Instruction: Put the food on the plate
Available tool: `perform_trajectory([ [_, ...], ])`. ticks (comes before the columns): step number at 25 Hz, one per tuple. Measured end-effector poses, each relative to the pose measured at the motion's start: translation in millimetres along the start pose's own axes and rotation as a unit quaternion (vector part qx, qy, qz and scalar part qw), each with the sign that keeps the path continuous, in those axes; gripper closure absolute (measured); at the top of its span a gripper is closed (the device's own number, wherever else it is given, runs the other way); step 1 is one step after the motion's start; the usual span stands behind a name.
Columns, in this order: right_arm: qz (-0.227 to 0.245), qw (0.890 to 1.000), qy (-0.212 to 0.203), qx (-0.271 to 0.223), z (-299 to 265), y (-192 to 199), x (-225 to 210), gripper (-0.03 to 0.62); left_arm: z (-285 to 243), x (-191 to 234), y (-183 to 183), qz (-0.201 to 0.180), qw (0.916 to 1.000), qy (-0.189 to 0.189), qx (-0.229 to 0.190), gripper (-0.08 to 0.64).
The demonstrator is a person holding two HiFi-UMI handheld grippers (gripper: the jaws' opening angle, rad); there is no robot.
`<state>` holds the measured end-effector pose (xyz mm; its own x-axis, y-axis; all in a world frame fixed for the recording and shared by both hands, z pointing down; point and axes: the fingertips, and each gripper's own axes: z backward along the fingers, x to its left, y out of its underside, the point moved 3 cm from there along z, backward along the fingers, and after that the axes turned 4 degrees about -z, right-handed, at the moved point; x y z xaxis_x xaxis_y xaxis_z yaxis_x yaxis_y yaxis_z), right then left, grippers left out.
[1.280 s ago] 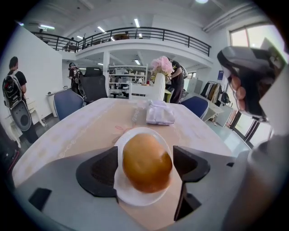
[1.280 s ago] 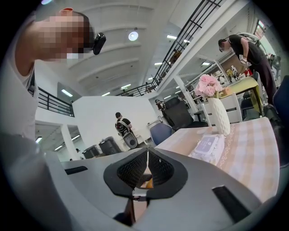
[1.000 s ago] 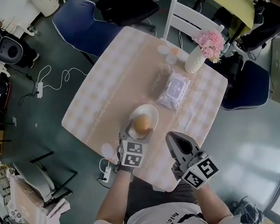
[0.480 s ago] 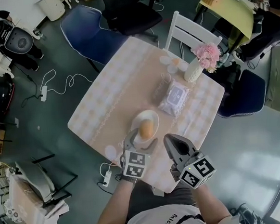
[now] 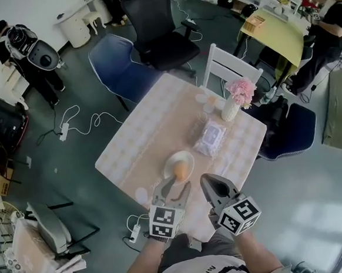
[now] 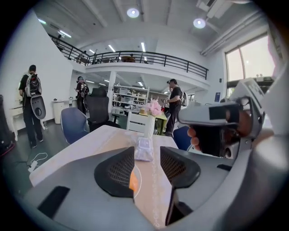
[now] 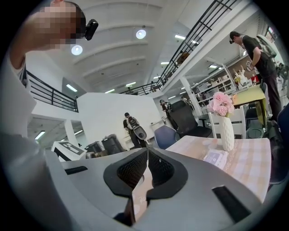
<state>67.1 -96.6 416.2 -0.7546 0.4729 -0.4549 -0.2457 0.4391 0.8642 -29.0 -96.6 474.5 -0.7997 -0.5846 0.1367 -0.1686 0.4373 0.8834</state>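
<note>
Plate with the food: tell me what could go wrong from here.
1. The left gripper hangs just short of the plate, its jaws closing on nothing. A forward drift could shove the plate.
2. The food looks rounded and sits on the plate's near side, so a knock might roll it off.
3. The plate lies towards the near edge of the table, which seems to leave little margin.

Nothing legible: print on the shirt (image 5: 212, 269) and on the wipes pack (image 5: 210, 138) too small to read.

Beyond plate (image 5: 171, 159): vase (image 5: 230, 109), wipes pack (image 5: 211, 139)
</note>
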Motion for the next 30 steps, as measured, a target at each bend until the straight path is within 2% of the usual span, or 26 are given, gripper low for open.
perform_trajectory([
  [6, 0.010, 1.000, -0.006, -0.009, 15, -15, 13, 0.575, 31, -21, -35, 0.009, 0.9987, -0.007, -0.049, 0.466],
  [15, 0.031, 0.999, -0.013, -0.028, 36, -41, 30, 0.575, 64, -53, -80, 0.013, 0.9928, 0.020, -0.117, 0.549],
  [22, 0.061, 0.997, -0.019, -0.048, 49, -64, 40, 0.577, 76, -74, -104, 0.029, 0.9863, 0.048, -0.155, 0.554],
  [30, 0.075, 0.995, -0.026, -0.061, 56, -77, 50, 0.577, 88, -78, -123, 0.019, 0.9830, 0.038, -0.178, 0.554],
])
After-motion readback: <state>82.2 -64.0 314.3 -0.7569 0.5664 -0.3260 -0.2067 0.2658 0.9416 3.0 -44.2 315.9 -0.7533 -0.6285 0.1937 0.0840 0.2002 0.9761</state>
